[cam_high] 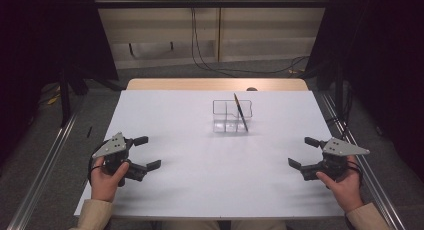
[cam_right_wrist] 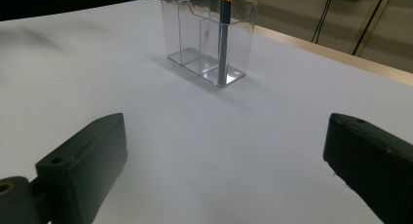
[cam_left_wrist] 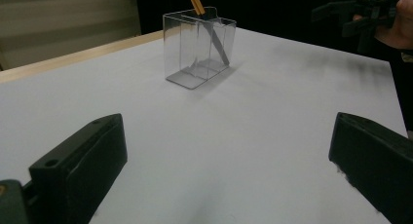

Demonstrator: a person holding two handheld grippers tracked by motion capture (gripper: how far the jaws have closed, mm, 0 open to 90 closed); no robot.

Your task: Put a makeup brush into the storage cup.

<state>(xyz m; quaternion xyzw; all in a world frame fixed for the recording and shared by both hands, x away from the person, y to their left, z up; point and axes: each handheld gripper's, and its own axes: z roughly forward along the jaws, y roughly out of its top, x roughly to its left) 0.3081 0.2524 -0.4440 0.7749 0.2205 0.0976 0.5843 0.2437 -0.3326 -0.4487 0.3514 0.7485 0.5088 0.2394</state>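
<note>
A clear plastic organiser box (cam_high: 231, 116) with several compartments stands upright on the white table (cam_high: 200, 180), past its middle. A dark pencil (cam_high: 240, 111) with an orange upper end leans inside its right compartment. The box (cam_left_wrist: 197, 48) and pencil (cam_left_wrist: 214, 36) appear ahead in the left gripper view, and the box (cam_right_wrist: 207, 36) and pencil (cam_right_wrist: 223, 44) in the right gripper view. My left gripper (cam_high: 147, 152) rests open near the table's left side, nothing between its jaws. My right gripper (cam_high: 303, 152) rests open near the right side, also holding nothing. Both lie well short of the box.
A wooden strip (cam_high: 215, 84) runs along the table's far edge. Metal rails (cam_high: 45, 165) flank the table on the floor. Cables (cam_high: 210, 60) hang against the back wall. Dark curtains stand at both sides. In the left gripper view the other hand's gripper (cam_left_wrist: 360, 12) sits at upper right.
</note>
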